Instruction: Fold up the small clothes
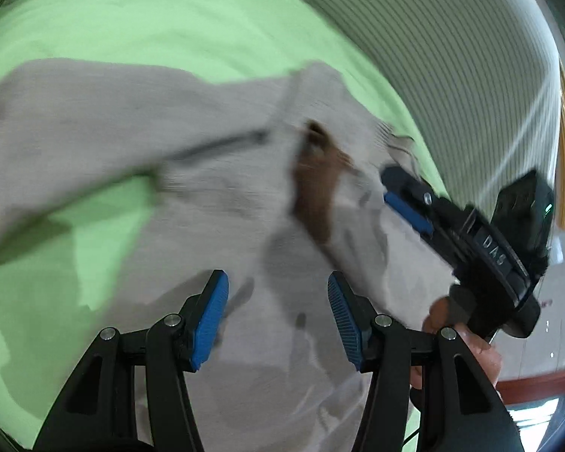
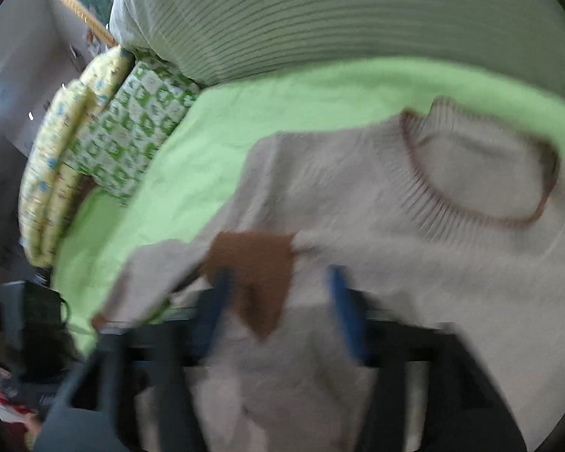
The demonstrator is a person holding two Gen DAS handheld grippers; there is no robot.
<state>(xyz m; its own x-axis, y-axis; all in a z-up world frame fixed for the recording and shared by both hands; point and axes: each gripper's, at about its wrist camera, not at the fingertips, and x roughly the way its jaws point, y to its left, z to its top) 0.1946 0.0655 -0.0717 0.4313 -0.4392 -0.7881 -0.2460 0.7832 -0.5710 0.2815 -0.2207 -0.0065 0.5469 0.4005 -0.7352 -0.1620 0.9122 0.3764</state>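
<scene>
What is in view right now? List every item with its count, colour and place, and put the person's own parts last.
sweater: one, beige knit with brown neck trim, spread on the sheet
patch: one, brown, on the sweater's front
sheet: one, light green, under the sweater
striped bedding: one, pale with thin dark stripes, behind the sheet
patterned pillows: a stack, green-white and yellow, at the sheet's far left in the right wrist view
left hand-held gripper: one, black with blue pads, open above the sweater
right hand-held gripper: one, black with blue pads, open over the patch
right hand: one, holding its gripper's handle
</scene>
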